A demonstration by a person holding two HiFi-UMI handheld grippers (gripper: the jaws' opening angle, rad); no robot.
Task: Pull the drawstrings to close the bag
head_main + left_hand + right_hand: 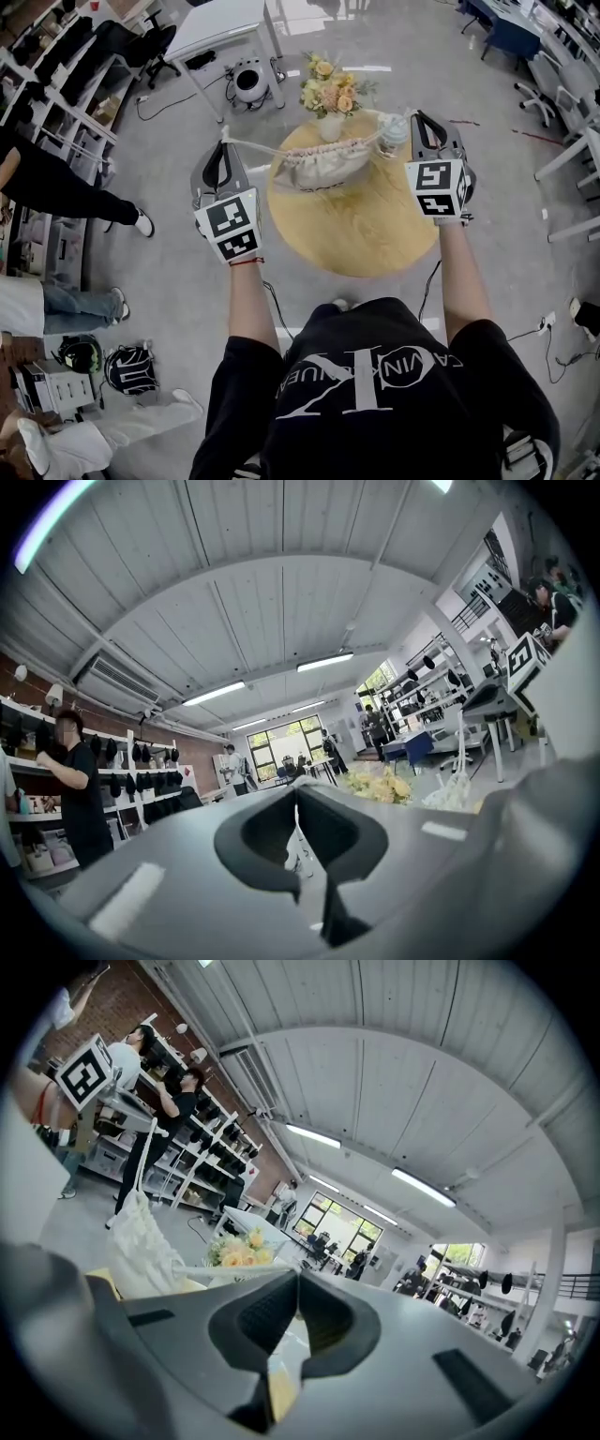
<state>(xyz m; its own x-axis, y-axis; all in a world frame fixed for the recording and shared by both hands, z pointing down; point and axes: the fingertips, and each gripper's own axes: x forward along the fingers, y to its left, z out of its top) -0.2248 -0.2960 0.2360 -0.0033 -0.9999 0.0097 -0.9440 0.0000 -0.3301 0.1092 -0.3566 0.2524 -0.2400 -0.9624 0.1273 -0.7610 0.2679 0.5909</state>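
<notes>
Got my left claw (225,141) and right claw (419,120) both pinched shut on the thin drawstrings (255,145), and the bag (323,167) looks light and floppy, so I'd grab cord ends, never fabric.

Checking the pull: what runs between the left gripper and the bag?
A white drawstring, stretched straight from the left gripper to the bag; the head view shows it.

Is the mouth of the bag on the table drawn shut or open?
Partly drawn: the rim of the bag is bunched in pleats but still wide; the drawstrings are taut.
</notes>
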